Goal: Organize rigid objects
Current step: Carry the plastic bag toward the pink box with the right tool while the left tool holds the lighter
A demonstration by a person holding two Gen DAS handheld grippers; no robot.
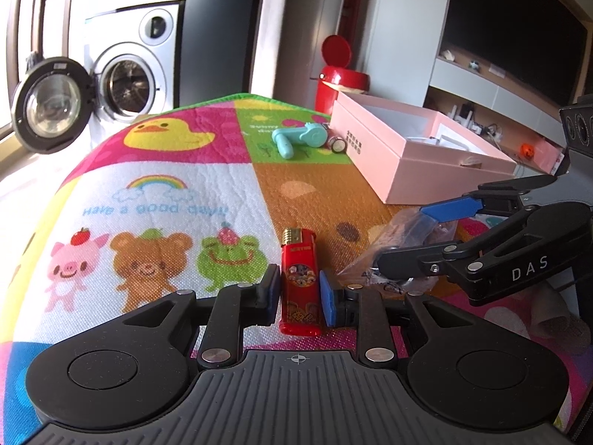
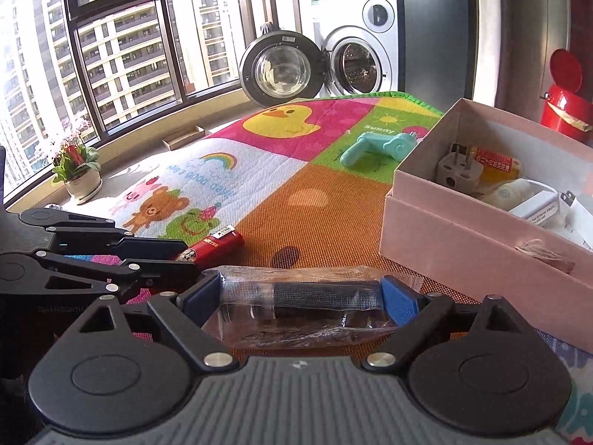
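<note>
A red lighter (image 1: 300, 278) lies lengthwise on the cartoon play mat (image 1: 155, 193) between the blue pads of my left gripper (image 1: 301, 293), which is shut on it. The right wrist view shows the same gripper (image 2: 189, 259) pinching the lighter (image 2: 213, 248) from the left. My right gripper (image 2: 300, 300) is open wide. A clear plastic bag (image 2: 296, 320) with a dark cylinder inside rests on the mat between its pads. In the left wrist view, the right gripper (image 1: 415, 237) straddles that bag (image 1: 402, 226).
An open pink box (image 2: 463, 244) at the right holds a plug adapter (image 2: 454, 170) and other small items. A teal tool (image 1: 300, 137) and a battery (image 1: 337, 144) lie beside it. Beyond the mat are a red bin (image 1: 333, 81), a washing machine (image 1: 126, 85) with its door open, and a flower pot (image 2: 78, 174).
</note>
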